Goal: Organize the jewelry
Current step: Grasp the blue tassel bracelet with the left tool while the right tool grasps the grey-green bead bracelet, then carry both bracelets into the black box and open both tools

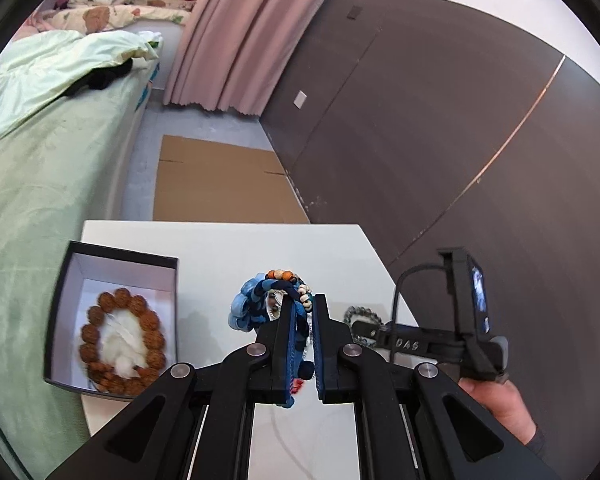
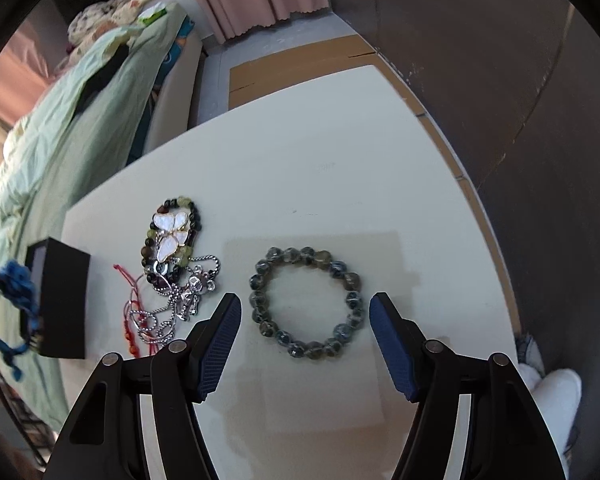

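My left gripper (image 1: 303, 300) is shut on a blue braided cord bracelet (image 1: 256, 304) with orange and white beads, lifted above the white table (image 1: 236, 248). To its left stands an open black box (image 1: 112, 320) holding a brown bead bracelet (image 1: 100, 312). In the right wrist view, my right gripper (image 2: 305, 305) stands open above a grey-green bead bracelet (image 2: 306, 302) that lies flat on the table (image 2: 320, 168), its pads apart on either side of it. The blue cord bracelet (image 2: 16, 280) shows at the left edge there.
A heap of jewelry (image 2: 172, 264) lies left of the grey-green bracelet: a bead bracelet with a white butterfly, a silver chain, red cords. The black box (image 2: 62, 300) stands further left. A bed (image 1: 40, 140) with green bedding runs along the table's left; cardboard (image 1: 220, 176) lies on the floor beyond.
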`<state>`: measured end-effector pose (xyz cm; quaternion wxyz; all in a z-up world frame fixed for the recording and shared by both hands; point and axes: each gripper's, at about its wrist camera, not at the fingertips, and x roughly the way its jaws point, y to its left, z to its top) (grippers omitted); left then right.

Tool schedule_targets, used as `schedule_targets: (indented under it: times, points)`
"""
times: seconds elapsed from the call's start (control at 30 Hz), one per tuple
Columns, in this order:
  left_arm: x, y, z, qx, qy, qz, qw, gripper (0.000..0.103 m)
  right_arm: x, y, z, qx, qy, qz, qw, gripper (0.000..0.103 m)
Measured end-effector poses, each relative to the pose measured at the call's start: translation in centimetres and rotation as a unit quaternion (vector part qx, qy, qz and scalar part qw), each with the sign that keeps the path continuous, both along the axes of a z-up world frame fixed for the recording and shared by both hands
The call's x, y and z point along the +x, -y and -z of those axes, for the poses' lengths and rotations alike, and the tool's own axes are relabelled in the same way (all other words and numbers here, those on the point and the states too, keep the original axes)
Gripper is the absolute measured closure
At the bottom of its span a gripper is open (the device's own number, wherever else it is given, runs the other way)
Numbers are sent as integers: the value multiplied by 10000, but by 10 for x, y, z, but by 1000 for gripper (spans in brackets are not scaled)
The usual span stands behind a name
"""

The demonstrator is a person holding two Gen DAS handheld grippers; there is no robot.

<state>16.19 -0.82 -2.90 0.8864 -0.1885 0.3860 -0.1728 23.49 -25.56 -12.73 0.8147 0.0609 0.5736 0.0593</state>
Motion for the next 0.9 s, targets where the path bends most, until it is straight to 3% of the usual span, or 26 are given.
schedule_targets:
  times: [0.17, 0.23, 0.3, 0.33, 0.43, 0.6, 0.9]
  points:
    - [-2, -19, -2, -66, 2, -188, 9998, 96, 0, -23, 2, -703, 90, -252, 9972, 35]
    - [-3, -25, -2, -76, 4, -254, 9996, 96, -3, -32, 4, -1044, 129, -344, 9938, 41]
    - [-3, -29, -2, -91, -1, -300, 9995, 96, -6, -37, 0, -1028, 199, -494, 9933, 79]
    - [-4, -31, -3, -102, -3, -326, 9994, 96, -7, -38, -2, -966, 165, -536, 9937, 85]
    - [-7, -36, -2, -118, -11, -381, 9992, 96, -9, -32, -4, -770, 132, -551, 9954, 85]
    - [-10, -40, -2, -133, -4, -431, 9990, 95, -11, -8, -9, 9, 63, -337, 9994, 86]
    - [-17, -60, -11, -166, 89, -626, 9979, 95, -24, 7, -29, 923, 303, -141, 9952, 86]
